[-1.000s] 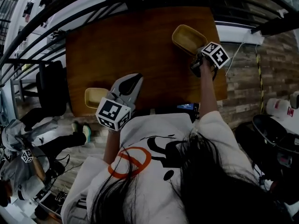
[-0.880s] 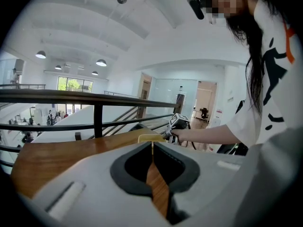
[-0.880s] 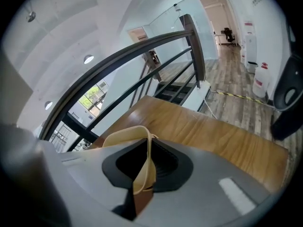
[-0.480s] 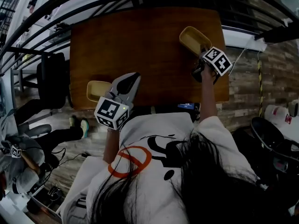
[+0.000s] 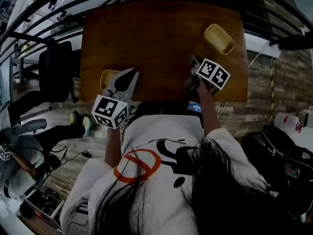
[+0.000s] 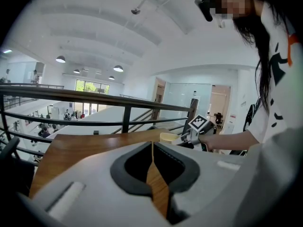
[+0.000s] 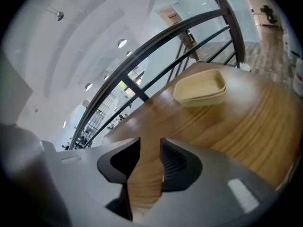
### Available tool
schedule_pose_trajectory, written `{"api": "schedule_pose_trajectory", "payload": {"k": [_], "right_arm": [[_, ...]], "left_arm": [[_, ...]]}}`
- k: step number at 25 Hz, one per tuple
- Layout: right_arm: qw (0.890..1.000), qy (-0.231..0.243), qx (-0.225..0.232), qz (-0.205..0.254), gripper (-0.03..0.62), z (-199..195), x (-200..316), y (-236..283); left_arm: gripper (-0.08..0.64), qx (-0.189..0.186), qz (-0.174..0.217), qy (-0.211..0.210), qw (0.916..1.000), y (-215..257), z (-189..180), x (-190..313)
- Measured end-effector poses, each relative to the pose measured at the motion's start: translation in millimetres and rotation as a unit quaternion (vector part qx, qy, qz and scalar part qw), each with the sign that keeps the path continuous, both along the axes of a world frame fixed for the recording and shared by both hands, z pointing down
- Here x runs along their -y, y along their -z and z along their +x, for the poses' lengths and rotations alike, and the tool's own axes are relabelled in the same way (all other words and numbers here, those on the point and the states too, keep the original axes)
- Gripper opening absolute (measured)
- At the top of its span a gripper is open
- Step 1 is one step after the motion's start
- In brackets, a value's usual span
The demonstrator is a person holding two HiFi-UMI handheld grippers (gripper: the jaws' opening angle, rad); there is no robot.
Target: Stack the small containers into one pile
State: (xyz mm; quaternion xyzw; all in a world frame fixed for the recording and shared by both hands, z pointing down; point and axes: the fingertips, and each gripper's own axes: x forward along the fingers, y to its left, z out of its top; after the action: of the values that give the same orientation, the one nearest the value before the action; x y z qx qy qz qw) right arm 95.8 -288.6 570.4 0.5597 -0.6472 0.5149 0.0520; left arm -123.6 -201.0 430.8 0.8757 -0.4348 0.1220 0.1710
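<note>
On the wooden table (image 5: 156,38), at its far right corner, sits one shallow yellow container (image 5: 218,38), apart from the right gripper (image 5: 193,61), whose jaws are spread with only tabletop between them. A second yellow container (image 5: 107,77) lies at the near left edge, partly behind the left gripper (image 5: 131,75) (jaws pressed together, nothing held).

No readable text, label, brand or number shows anywhere.

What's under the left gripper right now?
In the head view a yellow container lies on the table, partly beneath the left gripper. Only its left end shows; the rest, and anything inside it, is covered by the gripper.
</note>
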Motion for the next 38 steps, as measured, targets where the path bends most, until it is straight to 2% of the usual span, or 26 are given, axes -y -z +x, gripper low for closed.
{"api": "schedule_pose_trajectory", "payload": {"k": [4,8,13,16,20,25,30,38], "right_arm": [[0.998,0.068,0.005,-0.019,0.144,-93.6,-29.2,-10.7],[0.991,0.131,0.019,-0.034,0.146,-170.2,-60.9,-15.7],[0.973,0.214,0.065,-0.062,0.159,-252.1,-103.0,-31.1],[0.962,0.252,0.058,-0.083,0.161,-282.0,-124.3,-46.8],[0.958,0.260,0.043,-0.114,0.154,-298.3,-140.6,-66.9],[0.960,0.230,0.043,-0.155,0.082,-294.2,-143.3,-88.8],[0.964,0.226,0.016,-0.137,0.042,-281.1,-135.9,-83.0],[0.977,0.188,0.021,-0.096,0.041,-236.4,-106.6,-52.0]], "left_arm": [[0.000,0.000,-0.004,0.009,1.0000,-0.9,-48.2,-10.9],[0.000,0.001,-0.012,0.017,0.9998,-2.0,-83.4,-27.9],[0.000,0.006,-0.019,0.031,0.9993,-11.2,-113.7,-44.3],[0.000,0.008,-0.014,0.036,0.9992,-9.6,-124.3,-48.8],[0.000,0.008,-0.009,0.039,0.9992,-4.7,-135.6,-55.8],[0.000,0.011,-0.012,0.044,0.9989,-8.2,-141.8,-61.3],[0.000,0.012,-0.011,0.041,0.9990,-7.2,-135.8,-60.6],[0.000,0.002,-0.008,0.015,0.9999,-5.1,-102.4,-42.4]]}}
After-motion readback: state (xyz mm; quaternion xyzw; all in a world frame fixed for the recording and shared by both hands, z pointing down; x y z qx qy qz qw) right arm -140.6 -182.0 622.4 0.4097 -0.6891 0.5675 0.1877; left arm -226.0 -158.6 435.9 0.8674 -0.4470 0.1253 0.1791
